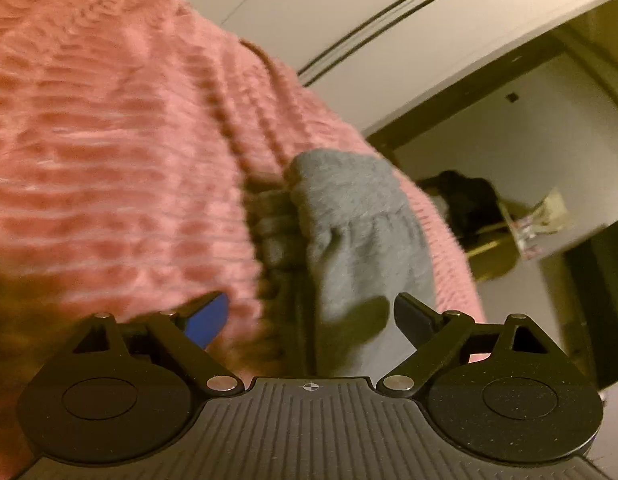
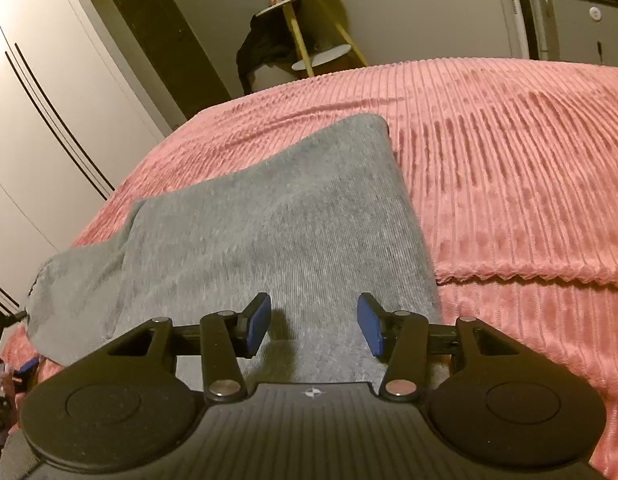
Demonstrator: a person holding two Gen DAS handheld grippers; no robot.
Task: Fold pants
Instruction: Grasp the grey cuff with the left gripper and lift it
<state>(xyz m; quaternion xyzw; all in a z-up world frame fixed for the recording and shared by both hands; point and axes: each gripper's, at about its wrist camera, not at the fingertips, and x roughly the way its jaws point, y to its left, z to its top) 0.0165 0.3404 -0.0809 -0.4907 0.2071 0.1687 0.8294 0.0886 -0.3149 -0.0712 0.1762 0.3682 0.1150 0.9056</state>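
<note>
pants: folded grey knit pants (image 2: 269, 220) lay flat on the pink ribbed plush bedspread (image 2: 509, 168) | left gripper (image 1: 309, 316): spread wide, empty, over the pants' gathered end | right gripper (image 2: 314, 322): half spread, nothing clamped, above the pants' near edge

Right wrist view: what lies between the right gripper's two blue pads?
Only the grey pants show between the right gripper pads, jaws open above the cloth, in the right wrist view.

A pink ribbed plush bedspread (image 2: 509, 168) covers the bed. Beyond its far edge stands a small round wooden side table (image 2: 305, 12), dark clothing (image 2: 257, 56) heaped against it. White wardrobe doors (image 2: 49, 112) stand left of the bed.
</note>
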